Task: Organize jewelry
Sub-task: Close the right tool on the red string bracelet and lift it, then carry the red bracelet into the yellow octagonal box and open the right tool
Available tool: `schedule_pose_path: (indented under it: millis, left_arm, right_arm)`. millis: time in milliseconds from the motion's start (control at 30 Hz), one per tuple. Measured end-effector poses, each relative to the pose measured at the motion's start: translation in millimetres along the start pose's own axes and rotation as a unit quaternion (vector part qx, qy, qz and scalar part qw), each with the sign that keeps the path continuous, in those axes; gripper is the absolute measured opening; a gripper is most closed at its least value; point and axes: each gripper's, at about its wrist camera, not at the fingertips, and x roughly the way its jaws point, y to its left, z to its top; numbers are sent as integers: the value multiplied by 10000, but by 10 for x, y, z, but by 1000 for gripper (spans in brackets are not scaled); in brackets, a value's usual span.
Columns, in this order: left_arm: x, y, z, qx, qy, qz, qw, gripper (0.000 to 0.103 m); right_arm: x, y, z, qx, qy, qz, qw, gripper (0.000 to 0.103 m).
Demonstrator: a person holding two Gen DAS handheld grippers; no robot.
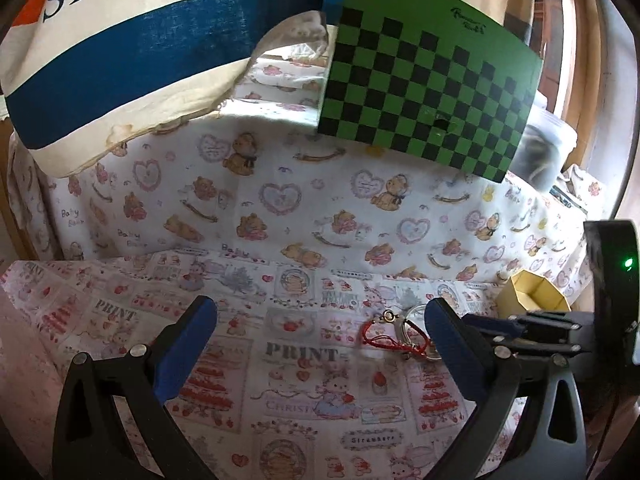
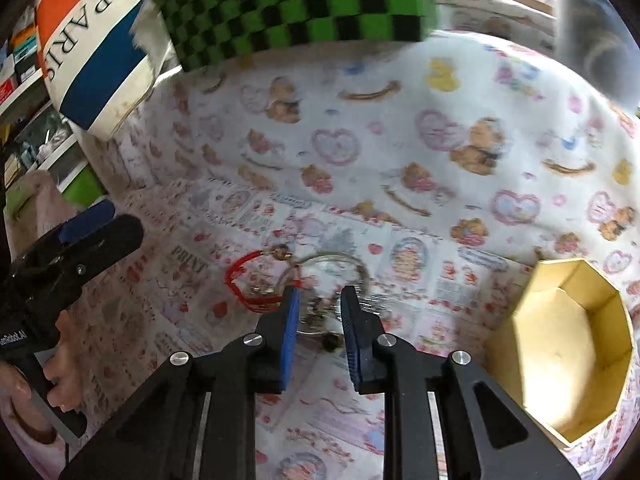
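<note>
A small pile of jewelry lies on the printed cloth: a red cord bracelet (image 2: 240,280) with a gold bead, tangled with a silver bangle (image 2: 336,260) and silver chain. It also shows in the left wrist view (image 1: 400,334). My right gripper (image 2: 319,300) hovers over the pile, jaws narrowly apart around the silver pieces, not clamped. A yellow octagonal box (image 2: 568,344) stands open and empty to its right, also seen in the left wrist view (image 1: 534,292). My left gripper (image 1: 320,320) is wide open and empty, left of the pile.
A green checkered board (image 1: 428,88) and a "PARIS" cloth bag (image 1: 120,52) hang over the back. A bear-print sheet (image 1: 280,200) covers the raised back surface. Shelves (image 2: 24,92) stand at the far left.
</note>
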Motion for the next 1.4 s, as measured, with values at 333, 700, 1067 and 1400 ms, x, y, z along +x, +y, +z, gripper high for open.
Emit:
schedule_pose_path:
  millis: [333, 700, 1067, 1400]
  left_arm:
    - [37, 93, -74, -174, 244, -242, 9993, 94]
    - [366, -226, -52, -215, 1392, -701, 9875, 52]
    - [696, -499, -138, -558, 2059, -220, 9767, 45]
    - [584, -492, -48, -665, 1874, -158, 9799, 9]
  right_arm:
    - [-85, 11, -74, -13, -162, -152, 9998, 7]
    - [-812, -495, -217, 560, -1139, -558, 9903, 7]
    - [-1182, -725, -301, 982, -1461, -232, 9841, 7]
    - [-1274, -871, -317, 1146, -1539, -289, 9810, 7]
